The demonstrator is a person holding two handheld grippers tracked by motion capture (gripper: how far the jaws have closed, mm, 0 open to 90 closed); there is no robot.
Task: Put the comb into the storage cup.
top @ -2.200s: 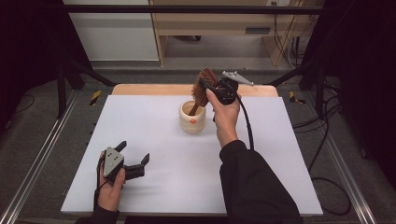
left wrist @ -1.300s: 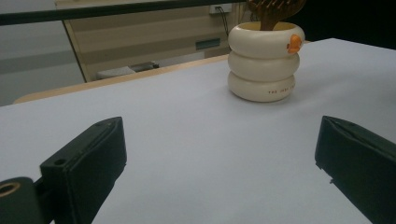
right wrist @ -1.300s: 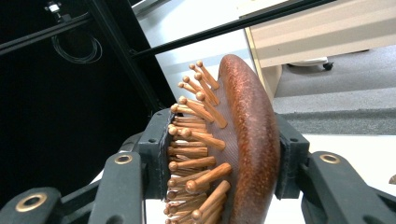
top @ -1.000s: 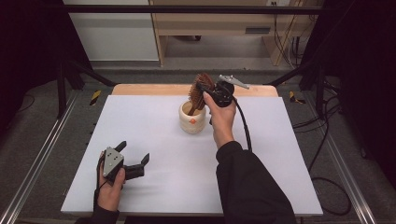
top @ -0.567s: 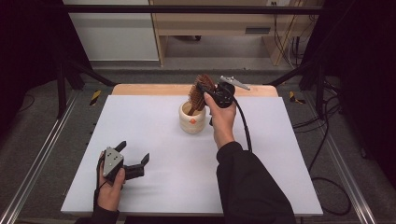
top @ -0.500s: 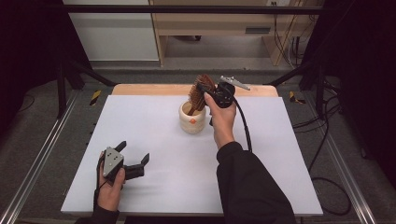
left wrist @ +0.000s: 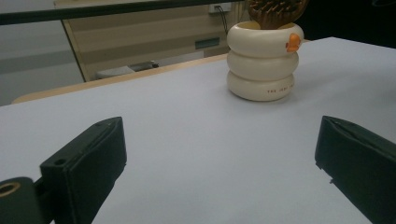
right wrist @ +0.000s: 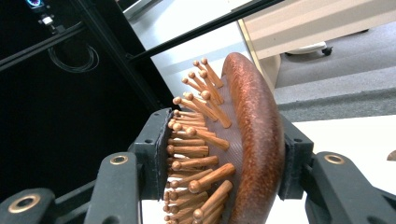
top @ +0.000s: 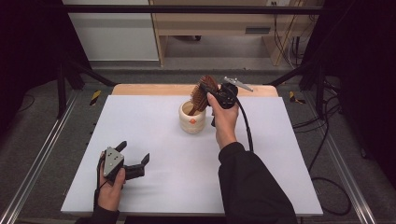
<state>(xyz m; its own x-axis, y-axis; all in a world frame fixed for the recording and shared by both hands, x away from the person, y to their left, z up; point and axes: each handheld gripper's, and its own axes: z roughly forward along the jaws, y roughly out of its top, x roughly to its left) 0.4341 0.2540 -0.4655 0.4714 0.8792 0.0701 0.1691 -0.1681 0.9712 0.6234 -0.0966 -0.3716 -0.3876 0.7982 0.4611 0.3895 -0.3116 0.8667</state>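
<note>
Between right gripper (right wrist: 219,186) pads, hairbrush (right wrist: 252,140)

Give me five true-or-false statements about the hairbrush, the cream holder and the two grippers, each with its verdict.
1. The right gripper has the wooden hairbrush between its jaws. True; its jaws have just been opening slightly, but the pads are against the bristles and the back of the brush.
2. The hairbrush lies flat on the table. False; its lower end is down in the cream ringed holder and its head sticks up out of it.
3. The left gripper is clamped on the holder. False; its jaws are open with nothing between them, near the table's front edge.
4. The holder has an orange mark near its rim. True.
5. The holder has tipped over. False; it stands upright.
</note>
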